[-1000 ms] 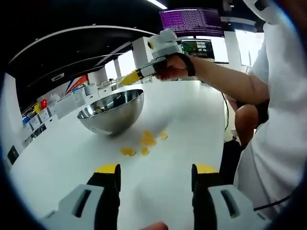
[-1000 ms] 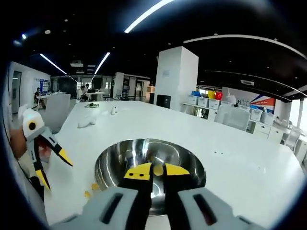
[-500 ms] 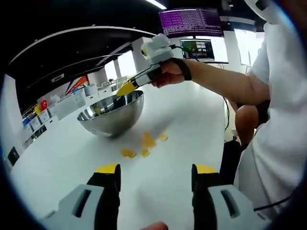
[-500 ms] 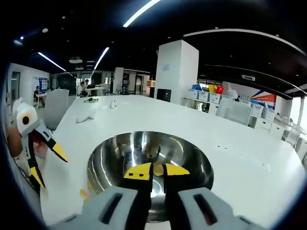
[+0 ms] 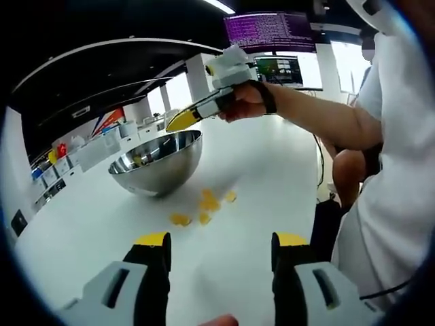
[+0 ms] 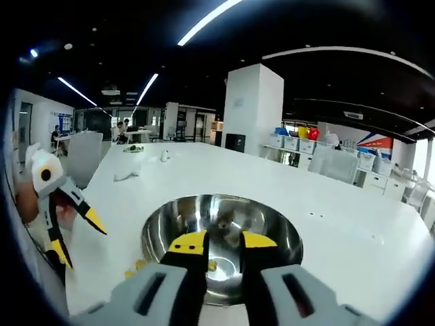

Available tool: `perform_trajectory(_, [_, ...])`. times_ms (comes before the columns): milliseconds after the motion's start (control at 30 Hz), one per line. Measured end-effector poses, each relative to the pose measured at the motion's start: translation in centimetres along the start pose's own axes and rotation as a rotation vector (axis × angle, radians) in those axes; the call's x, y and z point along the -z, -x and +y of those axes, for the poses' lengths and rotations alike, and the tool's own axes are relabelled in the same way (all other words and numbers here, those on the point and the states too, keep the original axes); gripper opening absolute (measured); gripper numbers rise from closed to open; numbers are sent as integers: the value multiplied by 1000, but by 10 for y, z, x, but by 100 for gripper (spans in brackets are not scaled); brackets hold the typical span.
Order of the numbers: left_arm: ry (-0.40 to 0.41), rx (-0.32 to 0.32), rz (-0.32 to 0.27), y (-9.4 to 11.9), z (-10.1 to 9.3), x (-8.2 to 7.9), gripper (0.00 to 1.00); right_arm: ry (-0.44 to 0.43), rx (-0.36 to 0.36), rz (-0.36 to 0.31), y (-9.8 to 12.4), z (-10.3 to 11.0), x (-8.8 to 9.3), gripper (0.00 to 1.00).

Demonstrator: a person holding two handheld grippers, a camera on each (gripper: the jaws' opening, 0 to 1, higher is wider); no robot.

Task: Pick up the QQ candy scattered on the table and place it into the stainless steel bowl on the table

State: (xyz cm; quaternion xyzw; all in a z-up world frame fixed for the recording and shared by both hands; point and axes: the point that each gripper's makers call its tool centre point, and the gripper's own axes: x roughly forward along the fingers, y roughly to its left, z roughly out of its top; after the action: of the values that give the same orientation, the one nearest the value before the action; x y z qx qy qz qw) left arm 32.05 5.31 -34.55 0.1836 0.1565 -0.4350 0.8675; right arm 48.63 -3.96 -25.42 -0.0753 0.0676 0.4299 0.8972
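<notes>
The stainless steel bowl (image 5: 163, 173) stands on the white table, with several yellow QQ candies (image 5: 204, 205) scattered just right of it. My left gripper (image 5: 222, 241) hovers open and empty, low over the table and short of the candies. A hand holds my right gripper (image 5: 178, 121) above the bowl's rim. In the right gripper view, my right gripper (image 6: 223, 242) is open over the bowl (image 6: 221, 197), and a yellow candy (image 6: 212, 265) lies inside between its jaws. The left gripper (image 6: 80, 243) shows open at the left, near the loose candies (image 6: 133, 269).
The person's arm and white clothing (image 5: 394, 170) fill the right side of the left gripper view. A white pillar (image 6: 251, 109) and white storage bins (image 6: 319, 156) stand beyond the long white table (image 6: 353, 224). Small objects (image 6: 126, 173) lie on its far end.
My right gripper went from shut on a candy to open, and the candy now lies in the bowl. The left gripper has held still.
</notes>
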Motion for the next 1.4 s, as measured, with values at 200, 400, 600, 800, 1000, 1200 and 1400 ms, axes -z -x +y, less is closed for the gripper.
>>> perform_trajectory(200, [-1,5,2,-2,-1,0,60,33,-21,5,26,16,2,19])
perform_trajectory(400, [-4,7,7,-3,0,1,59,36,-54,2,45,34,5,19])
perform_trajectory(600, [-14,23,-1,-4,-5,-2,60,41,-137,8,57,61,17,20])
perform_trajectory(800, [-11,15,5,-3,-3,-1,60,37,-174,46,59,77,36,20])
perform_trajectory(1000, [-16,17,11,-4,-4,0,60,18,-200,87,52,89,60,20])
perform_trajectory(1200, [-22,23,4,-6,-6,-4,59,26,-216,134,40,96,86,20])
perform_trajectory(1400, [-22,23,10,-6,-7,-2,59,17,-239,176,32,107,101,19])
